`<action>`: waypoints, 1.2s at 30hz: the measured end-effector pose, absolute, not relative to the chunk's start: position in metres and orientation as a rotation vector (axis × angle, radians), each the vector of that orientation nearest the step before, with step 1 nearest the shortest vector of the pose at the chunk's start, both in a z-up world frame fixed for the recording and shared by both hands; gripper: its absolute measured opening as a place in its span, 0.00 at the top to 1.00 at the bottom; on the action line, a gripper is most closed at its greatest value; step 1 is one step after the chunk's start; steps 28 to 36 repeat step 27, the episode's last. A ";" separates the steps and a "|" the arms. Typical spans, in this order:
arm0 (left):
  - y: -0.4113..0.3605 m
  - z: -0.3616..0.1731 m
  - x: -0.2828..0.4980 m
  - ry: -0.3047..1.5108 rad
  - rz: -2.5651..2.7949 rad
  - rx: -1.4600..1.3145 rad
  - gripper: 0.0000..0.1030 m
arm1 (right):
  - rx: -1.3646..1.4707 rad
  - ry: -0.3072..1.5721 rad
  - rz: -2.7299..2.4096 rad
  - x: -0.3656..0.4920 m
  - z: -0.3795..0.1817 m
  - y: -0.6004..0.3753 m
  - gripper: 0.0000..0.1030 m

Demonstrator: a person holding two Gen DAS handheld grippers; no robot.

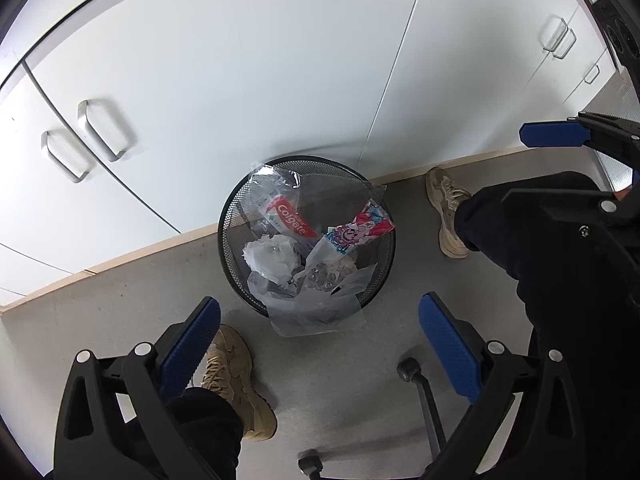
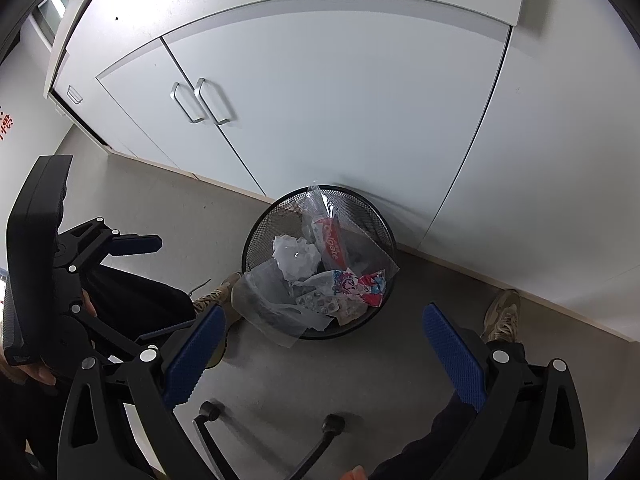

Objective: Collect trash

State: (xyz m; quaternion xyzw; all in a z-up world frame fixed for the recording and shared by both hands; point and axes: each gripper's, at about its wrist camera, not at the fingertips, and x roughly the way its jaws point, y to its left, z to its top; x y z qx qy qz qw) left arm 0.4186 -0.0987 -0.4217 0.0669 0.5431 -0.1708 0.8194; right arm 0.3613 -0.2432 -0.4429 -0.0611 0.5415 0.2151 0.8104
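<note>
A black mesh waste bin [image 1: 236, 216] [image 2: 256, 236] stands on the grey floor against white cabinets. It holds a red Colgate box [image 1: 290, 216] [image 2: 330, 242], a crumpled white wrapper [image 1: 268, 256] [image 2: 296, 258], a pink and blue snack wrapper [image 1: 358, 230] [image 2: 360, 282], blister packs [image 1: 324, 278] [image 2: 320, 302] and clear plastic bags [image 1: 316, 312] [image 2: 268, 304] hanging over the rim. My left gripper [image 1: 320, 344] is open and empty above the bin. My right gripper [image 2: 320, 352] is open and empty too. Each gripper shows at the edge of the other's view.
White cabinet doors with metal handles [image 1: 100, 130] [image 2: 212, 102] rise behind the bin. The person's tan shoes [image 1: 236, 380] [image 1: 446, 210] stand either side of it. A chair base with castors [image 1: 408, 370] [image 2: 332, 426] lies near the front.
</note>
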 end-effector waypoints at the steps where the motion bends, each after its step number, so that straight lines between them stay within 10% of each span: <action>1: -0.099 -0.421 0.418 1.153 -0.371 0.139 0.04 | -0.132 1.158 0.457 0.361 -0.443 -0.243 0.03; 36: -0.105 -0.432 0.418 1.201 -0.384 0.176 0.04 | -0.135 1.165 0.451 0.361 -0.447 -0.244 0.03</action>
